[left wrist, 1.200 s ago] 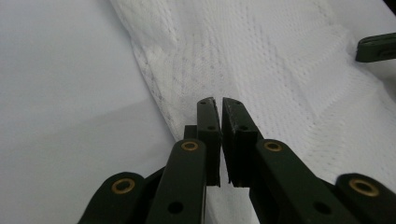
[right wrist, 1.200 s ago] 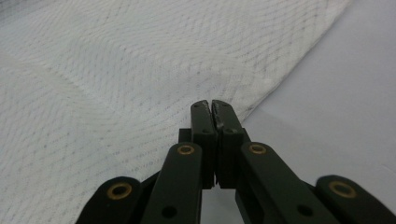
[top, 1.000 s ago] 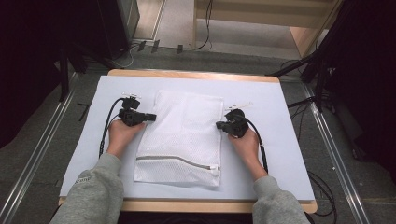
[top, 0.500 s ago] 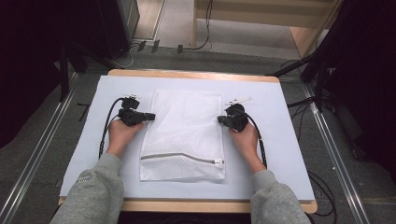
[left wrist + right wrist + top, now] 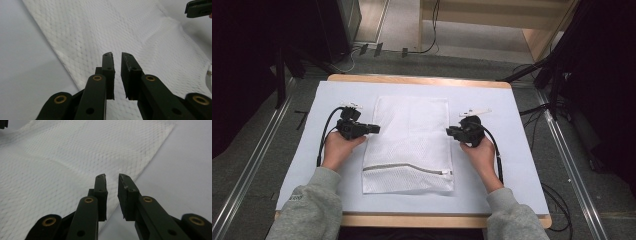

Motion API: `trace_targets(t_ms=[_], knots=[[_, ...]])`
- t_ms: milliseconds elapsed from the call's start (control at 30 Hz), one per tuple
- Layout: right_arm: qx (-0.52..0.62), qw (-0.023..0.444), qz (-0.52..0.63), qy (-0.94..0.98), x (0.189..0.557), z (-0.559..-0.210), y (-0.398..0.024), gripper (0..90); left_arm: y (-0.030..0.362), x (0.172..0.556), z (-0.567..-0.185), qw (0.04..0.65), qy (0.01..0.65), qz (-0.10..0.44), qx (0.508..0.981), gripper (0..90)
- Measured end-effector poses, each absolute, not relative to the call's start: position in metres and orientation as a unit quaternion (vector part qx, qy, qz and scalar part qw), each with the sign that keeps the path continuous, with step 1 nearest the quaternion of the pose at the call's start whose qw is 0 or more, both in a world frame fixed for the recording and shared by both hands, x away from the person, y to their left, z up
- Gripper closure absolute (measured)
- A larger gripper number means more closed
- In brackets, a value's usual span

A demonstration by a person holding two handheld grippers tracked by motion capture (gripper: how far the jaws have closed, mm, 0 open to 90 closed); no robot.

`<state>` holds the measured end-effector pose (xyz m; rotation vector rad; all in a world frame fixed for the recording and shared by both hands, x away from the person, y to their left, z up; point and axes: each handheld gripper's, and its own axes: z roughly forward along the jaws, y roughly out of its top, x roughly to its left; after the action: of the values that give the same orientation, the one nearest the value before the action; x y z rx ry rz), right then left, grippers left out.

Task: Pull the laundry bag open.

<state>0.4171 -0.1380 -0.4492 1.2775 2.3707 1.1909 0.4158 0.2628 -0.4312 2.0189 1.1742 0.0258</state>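
The mesh bag lies flat at the middle of the sheet, which covers the table almost edge to edge. The zipper runs across the bag's near part, toward the person. The left gripper sits at the bag's left edge, about halfway along it, and the right gripper at the right edge, directly opposite. Each points inward across the bag. The left hand and right hand rest on the sheet just outside the bag's sides. Behind the table lies the floor with cables.
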Motion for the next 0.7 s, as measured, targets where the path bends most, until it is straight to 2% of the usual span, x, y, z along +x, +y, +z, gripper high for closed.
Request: trace_targets(t_ms=[467, 700], knots=[[0.422, 0.084, 0.401, 0.809, 0.369, -0.454, -0.147, 76.6, 0.266, 0.376, -0.43, 0.389, 0.455, -0.002, 0.801, 79.4], [0.416, 0.081, 0.395, 0.815, 0.352, -0.458, -0.147, 71.1, 0.278, 0.356, -0.434, 0.375, 0.465, 0.011, 0.802, 72.3]])
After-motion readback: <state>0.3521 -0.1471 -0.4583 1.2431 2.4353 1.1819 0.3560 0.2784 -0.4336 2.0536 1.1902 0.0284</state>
